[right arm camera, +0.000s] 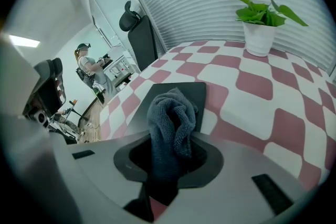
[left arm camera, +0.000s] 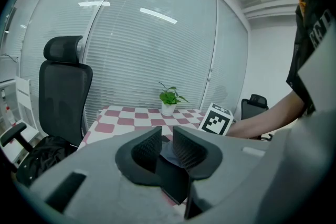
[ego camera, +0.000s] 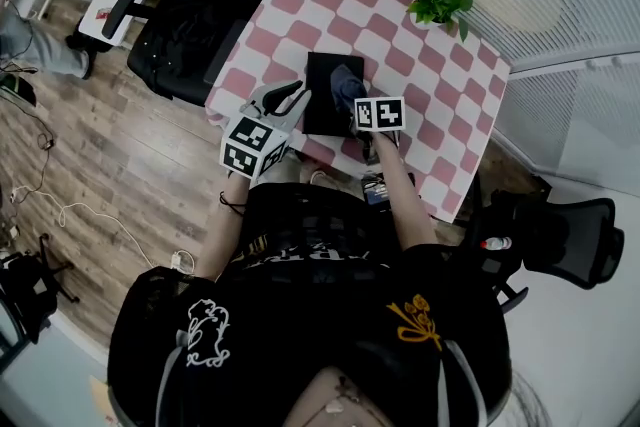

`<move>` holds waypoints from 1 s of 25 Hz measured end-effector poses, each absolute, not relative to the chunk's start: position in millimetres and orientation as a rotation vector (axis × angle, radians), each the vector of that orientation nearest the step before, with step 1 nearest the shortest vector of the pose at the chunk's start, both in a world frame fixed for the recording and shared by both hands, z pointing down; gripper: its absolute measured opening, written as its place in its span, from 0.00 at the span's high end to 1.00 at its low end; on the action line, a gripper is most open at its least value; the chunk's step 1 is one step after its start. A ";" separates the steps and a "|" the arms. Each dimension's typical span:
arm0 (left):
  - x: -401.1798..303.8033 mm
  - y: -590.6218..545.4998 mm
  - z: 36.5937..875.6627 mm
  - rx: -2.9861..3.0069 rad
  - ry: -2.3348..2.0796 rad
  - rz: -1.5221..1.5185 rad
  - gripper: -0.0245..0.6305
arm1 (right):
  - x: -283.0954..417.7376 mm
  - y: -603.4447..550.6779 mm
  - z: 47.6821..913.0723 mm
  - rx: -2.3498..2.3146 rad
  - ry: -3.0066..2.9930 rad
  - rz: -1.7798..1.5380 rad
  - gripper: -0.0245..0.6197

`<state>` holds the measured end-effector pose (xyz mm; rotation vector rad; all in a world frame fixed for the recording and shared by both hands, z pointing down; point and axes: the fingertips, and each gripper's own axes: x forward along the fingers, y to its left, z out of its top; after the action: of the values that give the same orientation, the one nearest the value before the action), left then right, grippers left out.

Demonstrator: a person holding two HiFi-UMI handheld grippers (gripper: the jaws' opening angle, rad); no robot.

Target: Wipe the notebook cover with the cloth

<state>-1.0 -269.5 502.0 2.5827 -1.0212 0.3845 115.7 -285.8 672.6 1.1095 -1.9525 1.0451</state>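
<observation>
A black notebook (ego camera: 322,103) lies on the pink-and-white checked table (ego camera: 345,3), near its front edge. My right gripper (ego camera: 352,103) is shut on a bunched dark grey cloth (ego camera: 347,83), which rests on the notebook's right part. In the right gripper view the cloth (right arm camera: 170,118) fills the jaws of the right gripper (right arm camera: 170,153), and the notebook (right arm camera: 195,92) lies just beyond. My left gripper (ego camera: 287,99) hovers at the notebook's left edge, open a little, with nothing between its fingers. The left gripper (left arm camera: 167,145) looks over the notebook's (left arm camera: 172,182) corner.
A small potted plant (ego camera: 441,0) stands at the table's far right corner. A black office chair (ego camera: 190,30) is left of the table and another (ego camera: 560,237) is on the right. Cables lie on the wooden floor (ego camera: 90,175). A person (right arm camera: 86,68) stands far off.
</observation>
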 end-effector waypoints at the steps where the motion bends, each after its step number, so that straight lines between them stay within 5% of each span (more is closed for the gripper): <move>1: 2.8 -268.2 502.2 2.586 -1.013 0.387 0.87 | 123.1 -284.6 672.7 1.125 -1.947 1.054 0.83; 13: 19.3 -255.8 503.3 2.584 -1.027 0.391 0.87 | 171.1 -276.1 662.6 1.202 -1.921 1.059 0.83; 25: -5.2 -248.6 506.4 2.515 -1.132 0.380 0.87 | 56.8 -247.7 644.2 0.915 -2.109 1.026 0.83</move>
<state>-5.2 -248.6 506.4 2.5154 -1.1323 0.3801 56.8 -247.7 644.2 0.9152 -2.1087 1.0264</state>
